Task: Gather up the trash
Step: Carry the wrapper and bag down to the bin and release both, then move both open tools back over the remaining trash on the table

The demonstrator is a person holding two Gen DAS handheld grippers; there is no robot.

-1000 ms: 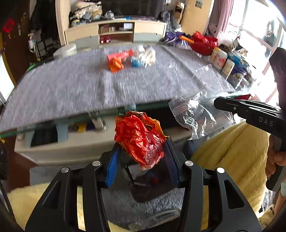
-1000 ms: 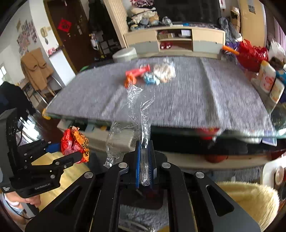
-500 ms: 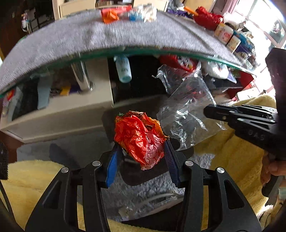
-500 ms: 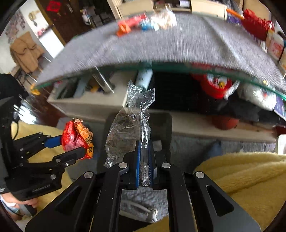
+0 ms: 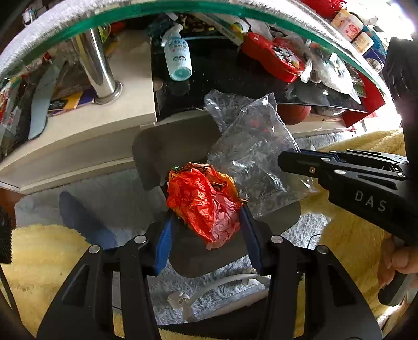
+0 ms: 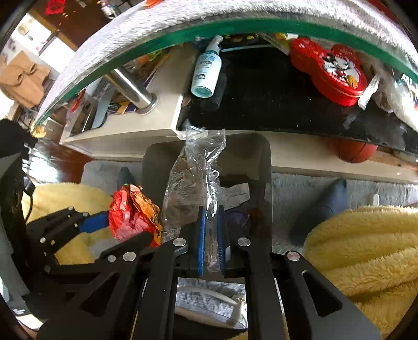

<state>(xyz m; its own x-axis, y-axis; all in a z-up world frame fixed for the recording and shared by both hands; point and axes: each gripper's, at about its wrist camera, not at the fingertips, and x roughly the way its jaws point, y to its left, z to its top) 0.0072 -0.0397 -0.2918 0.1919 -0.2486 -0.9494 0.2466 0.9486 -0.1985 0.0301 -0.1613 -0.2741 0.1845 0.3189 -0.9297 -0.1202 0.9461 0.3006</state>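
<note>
— Trash where? Crumpled orange wrapper sits clamped in the left tool, over a grey bin.
— Right tool, nearly closed, pinches clear plastic; only its view shows paper scraps inside.

– Bright daylight pours in at the upper right of the left view and washes it out
– Strong fisheye: the glass table edge bows and the corners go black. The centres are sharp, with glints on the clear plastic bag

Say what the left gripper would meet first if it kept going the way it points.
Probably the open grey bin right below: the left gripper, shut on the crumpled orange wrapper, points into its mouth. Depth is unclear.
</note>
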